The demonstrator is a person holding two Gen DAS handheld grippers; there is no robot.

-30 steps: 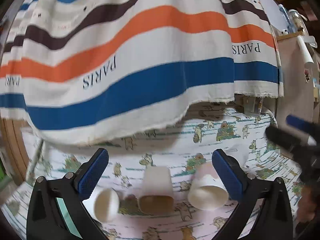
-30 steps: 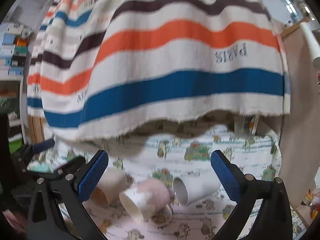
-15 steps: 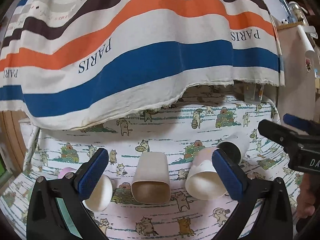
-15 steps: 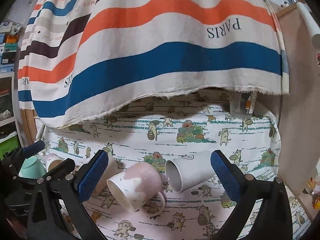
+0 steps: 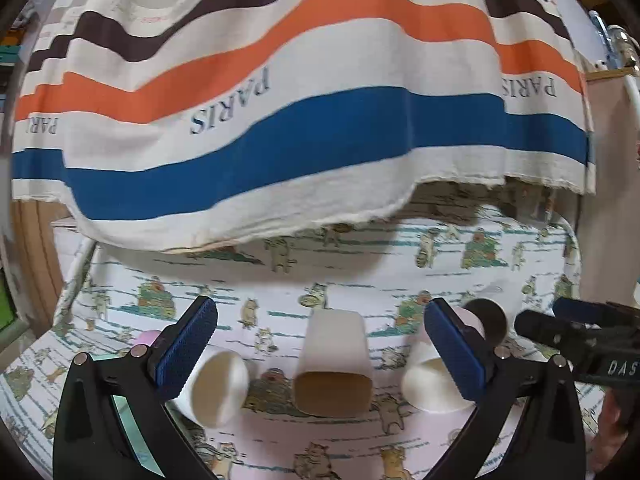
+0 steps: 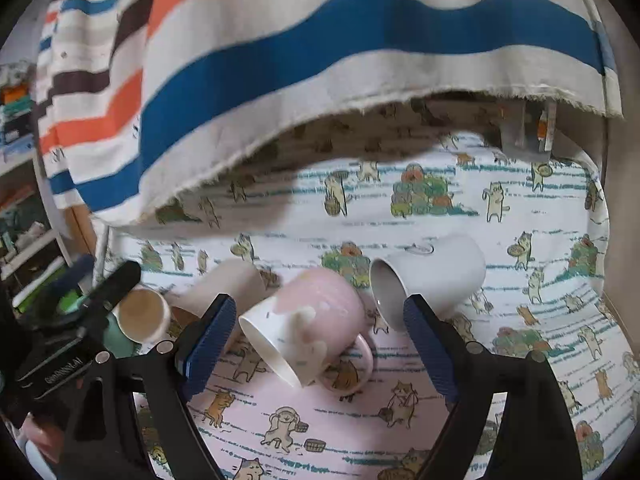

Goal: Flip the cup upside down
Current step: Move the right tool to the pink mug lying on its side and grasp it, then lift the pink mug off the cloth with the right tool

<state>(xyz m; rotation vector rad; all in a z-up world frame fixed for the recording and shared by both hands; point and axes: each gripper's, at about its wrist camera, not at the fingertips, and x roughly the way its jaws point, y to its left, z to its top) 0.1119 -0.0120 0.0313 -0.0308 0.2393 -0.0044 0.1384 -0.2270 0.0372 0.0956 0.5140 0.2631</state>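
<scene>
The left gripper's [image 5: 320, 344] blue pad [image 5: 454, 354] partly hides the pink ceramic mug [image 6: 310, 320], which lies on its side on the cat-print tablecloth [image 6: 520, 240]. Both grippers hover wide open, empty; the right gripper [image 6: 316, 340] straddles the mug.

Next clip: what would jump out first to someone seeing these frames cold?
The striped PARIS cloth hanging across the back fills the upper half of both views. Below it, on the cat-print tablecloth, several cups lie on their sides in a row: the pink mug sits right between the open fingers of the right claw, with a white mug beside it. The squarish beige cup lies ahead of the open left claw.
</scene>
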